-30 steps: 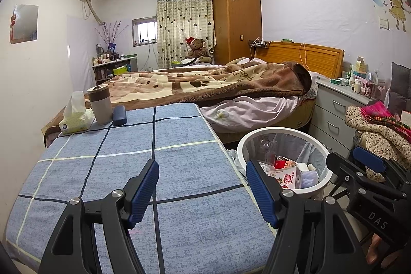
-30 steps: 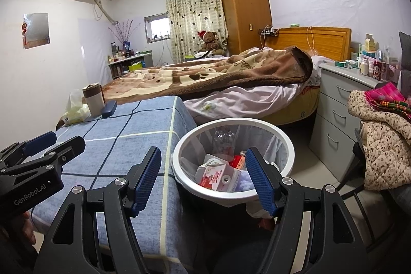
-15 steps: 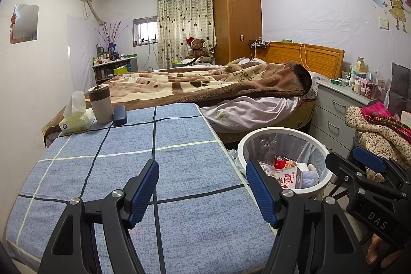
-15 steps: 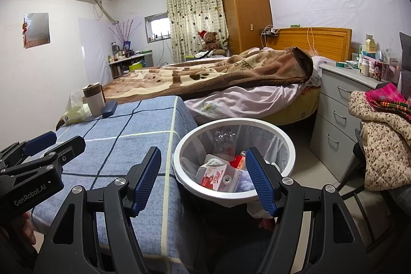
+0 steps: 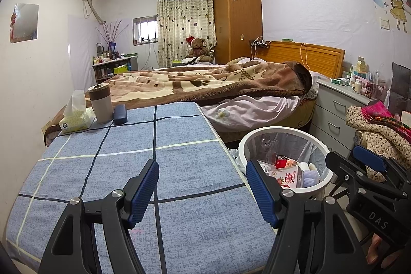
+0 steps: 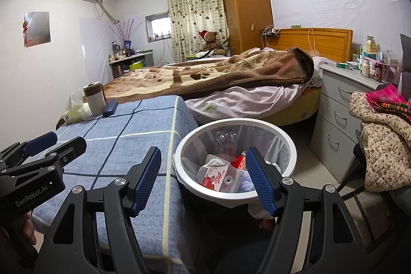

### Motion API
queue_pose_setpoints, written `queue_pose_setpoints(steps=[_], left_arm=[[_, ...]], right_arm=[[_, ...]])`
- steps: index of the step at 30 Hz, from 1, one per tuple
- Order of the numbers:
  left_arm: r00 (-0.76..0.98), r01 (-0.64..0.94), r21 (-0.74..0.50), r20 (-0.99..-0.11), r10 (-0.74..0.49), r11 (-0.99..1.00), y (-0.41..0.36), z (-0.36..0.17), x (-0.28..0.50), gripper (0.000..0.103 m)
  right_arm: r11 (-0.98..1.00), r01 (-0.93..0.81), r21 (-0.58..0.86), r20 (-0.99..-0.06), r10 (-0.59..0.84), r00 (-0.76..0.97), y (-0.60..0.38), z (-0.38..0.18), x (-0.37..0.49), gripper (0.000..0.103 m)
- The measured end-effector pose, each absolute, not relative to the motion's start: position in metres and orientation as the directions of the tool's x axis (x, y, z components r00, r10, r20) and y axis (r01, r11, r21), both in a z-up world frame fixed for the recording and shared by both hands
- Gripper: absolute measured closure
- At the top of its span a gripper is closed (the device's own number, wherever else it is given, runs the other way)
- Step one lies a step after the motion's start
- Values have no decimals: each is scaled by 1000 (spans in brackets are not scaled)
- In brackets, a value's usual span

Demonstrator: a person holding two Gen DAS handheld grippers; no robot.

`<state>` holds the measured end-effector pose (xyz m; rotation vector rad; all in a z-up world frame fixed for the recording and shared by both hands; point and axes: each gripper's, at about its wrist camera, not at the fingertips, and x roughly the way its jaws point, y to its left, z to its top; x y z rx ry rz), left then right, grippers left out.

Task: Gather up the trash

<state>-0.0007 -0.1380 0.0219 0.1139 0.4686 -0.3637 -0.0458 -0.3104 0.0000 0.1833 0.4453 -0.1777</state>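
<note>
Two empty grippers, the left gripper (image 5: pixel 202 186) over a blue checked table (image 5: pixel 179 145) and the right gripper (image 6: pixel 203 175) above a white bin (image 6: pixel 287 143), hang wide open, likely finished, since trash like a milk carton (image 6: pixel 222 175) lies inside.

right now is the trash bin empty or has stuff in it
Not empty: the white trash bin holds a red-and-white carton, a clear plastic bottle and other scraps, roughly half full.

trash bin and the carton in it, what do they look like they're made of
Trash bin: looks like white plastic, with a smooth, slightly glossy rim; a thin, see-through liner, probably plastic film, hangs wrinkled inside. Carton: seems to be printed paperboard, with folded edges, a crumpled corner and a round cap on one face.
</note>
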Motion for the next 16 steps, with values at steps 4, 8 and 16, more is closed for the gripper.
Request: queue_pose_setpoints(steps=[4, 8, 16], left_arm=[[828, 368, 21, -461, -318, 929, -138, 22, 0, 33], [827, 372, 19, -461, -322, 928, -140, 21, 0, 33], [826, 370, 19, -464, -320, 929, -142, 20, 1, 33]], right_arm=[[968, 209, 136, -441, -129, 888, -310, 0, -45, 33], [968, 208, 138, -441, -128, 888, -310, 0, -45, 33], [968, 209, 137, -442, -129, 888, -309, 0, -45, 33]])
